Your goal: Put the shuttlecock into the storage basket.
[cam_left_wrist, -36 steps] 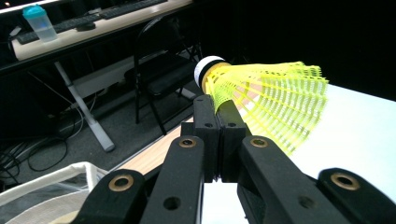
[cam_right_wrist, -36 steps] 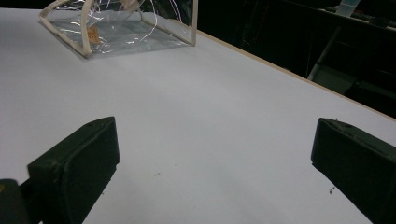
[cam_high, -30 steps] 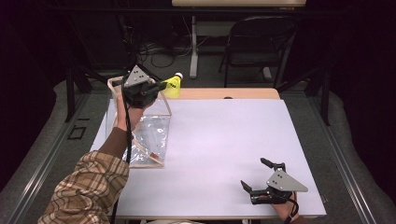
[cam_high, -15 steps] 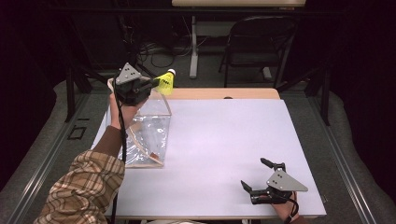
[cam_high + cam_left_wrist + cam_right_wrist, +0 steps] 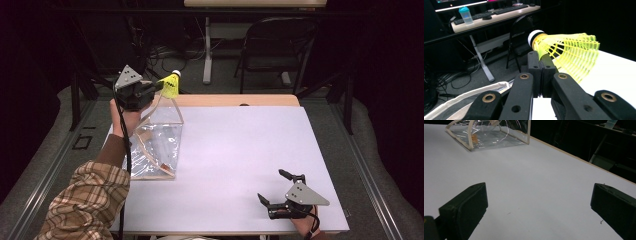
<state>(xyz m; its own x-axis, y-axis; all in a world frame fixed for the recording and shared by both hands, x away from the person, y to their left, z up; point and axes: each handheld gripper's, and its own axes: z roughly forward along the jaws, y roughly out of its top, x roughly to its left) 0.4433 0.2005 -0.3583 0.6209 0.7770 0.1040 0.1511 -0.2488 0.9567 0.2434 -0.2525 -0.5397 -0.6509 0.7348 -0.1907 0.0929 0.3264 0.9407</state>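
Since a second ago my left gripper [image 5: 159, 88] has risen and drawn back toward the far left corner of the worktop [image 5: 240, 165], carrying the shuttlecock [image 5: 171, 85] up with it; my right gripper [image 5: 276, 191] has not shifted. Nearest me, that right gripper rests near the front right corner, jaws spread wide with nothing between them, close to the front edge and just in from the right edge. Ahead of it the white worktop lies bare across the middle and right, giving broad room all the way to the wooden strip [image 5: 235, 100] along the far edge. At the left stands the clear plastic bag [image 5: 157, 145] with its pale trim, open at the top. Above its far end my left gripper is clamped on the yellow shuttlecock's skirt just under the white cork, held in the air. Beyond the worktop stands a folding chair [image 5: 272, 47].
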